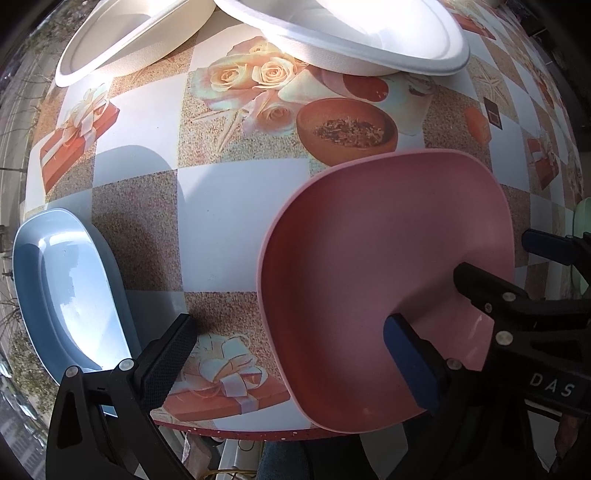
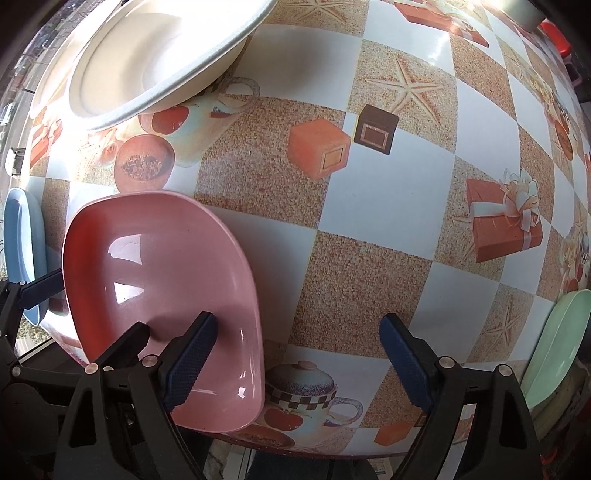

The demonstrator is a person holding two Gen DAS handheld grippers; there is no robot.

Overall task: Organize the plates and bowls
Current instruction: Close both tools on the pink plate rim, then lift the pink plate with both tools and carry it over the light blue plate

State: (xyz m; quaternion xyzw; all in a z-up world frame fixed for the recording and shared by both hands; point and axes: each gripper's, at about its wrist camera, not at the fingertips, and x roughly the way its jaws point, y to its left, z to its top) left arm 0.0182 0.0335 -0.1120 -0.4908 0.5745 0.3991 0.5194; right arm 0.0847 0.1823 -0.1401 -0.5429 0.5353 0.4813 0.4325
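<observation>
A pink bowl (image 1: 369, 266) (image 2: 155, 258) sits near the table's front edge. My left gripper (image 1: 291, 362) points down, open, astride the bowl's left rim: one blue-padded finger is inside the bowl, the other over the tablecloth. My right gripper (image 2: 299, 360) also points down, open, astride the bowl's right rim, its left finger inside and its right finger over the table. No pad visibly presses on the rim. A blue dish (image 1: 62, 284) (image 2: 20, 236) lies left of the bowl. Two white paper plates (image 1: 136, 33) (image 1: 369, 33) lie at the back.
A pale green dish (image 2: 561, 343) sits at the right table edge. The patterned tablecloth (image 2: 369, 206) covers the table, whose front edge (image 1: 258, 434) runs just below the bowl. A white plate (image 2: 159, 55) lies behind the bowl in the right wrist view.
</observation>
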